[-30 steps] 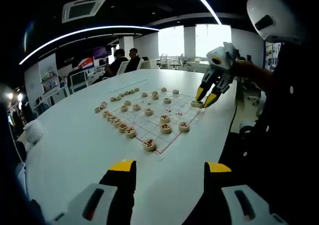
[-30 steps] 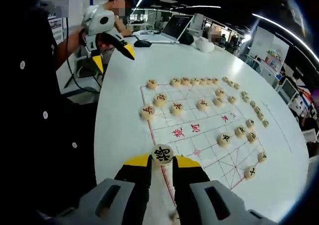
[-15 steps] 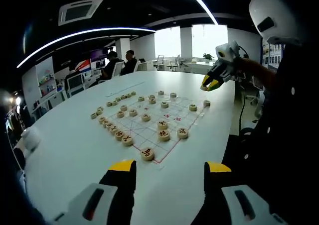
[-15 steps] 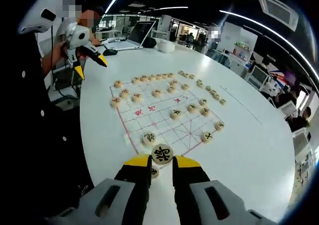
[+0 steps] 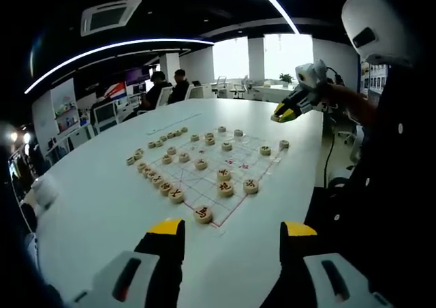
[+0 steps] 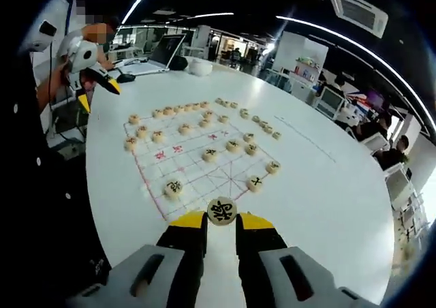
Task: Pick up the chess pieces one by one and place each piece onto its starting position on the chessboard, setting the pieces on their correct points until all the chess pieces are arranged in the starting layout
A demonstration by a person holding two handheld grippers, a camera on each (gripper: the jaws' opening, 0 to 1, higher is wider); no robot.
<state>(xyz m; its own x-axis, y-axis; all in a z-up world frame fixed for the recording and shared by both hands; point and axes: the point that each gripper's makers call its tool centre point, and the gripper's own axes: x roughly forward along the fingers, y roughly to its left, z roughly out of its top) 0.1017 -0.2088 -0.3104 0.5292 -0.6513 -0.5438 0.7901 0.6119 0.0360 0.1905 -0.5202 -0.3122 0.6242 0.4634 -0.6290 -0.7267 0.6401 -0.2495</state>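
Note:
A line-drawn chessboard (image 5: 204,184) (image 6: 202,175) lies on the white table, with several round wooden pieces standing on it. One piece (image 5: 202,214) sits at its near corner and another piece (image 5: 284,144) at a far corner. My left gripper (image 5: 231,229) is open over bare table short of the board, with nothing between its jaws. My right gripper (image 6: 221,221) is shut on a round wooden piece (image 6: 221,210) with a black character, held above the board's near edge. In the left gripper view the right gripper (image 5: 286,114) hangs in the air beyond the board. The left gripper (image 6: 92,83) shows at upper left.
The white table (image 5: 95,206) stretches wide around the board. A laptop (image 6: 146,59) and a white bowl-like object (image 6: 199,66) stand at its far end. People (image 5: 170,83) sit at desks beyond. The person's dark clothing (image 5: 381,185) lies along the table edge.
My right gripper has risen and drawn back from the board's corner, still shut on the piece. The left gripper has barely moved.

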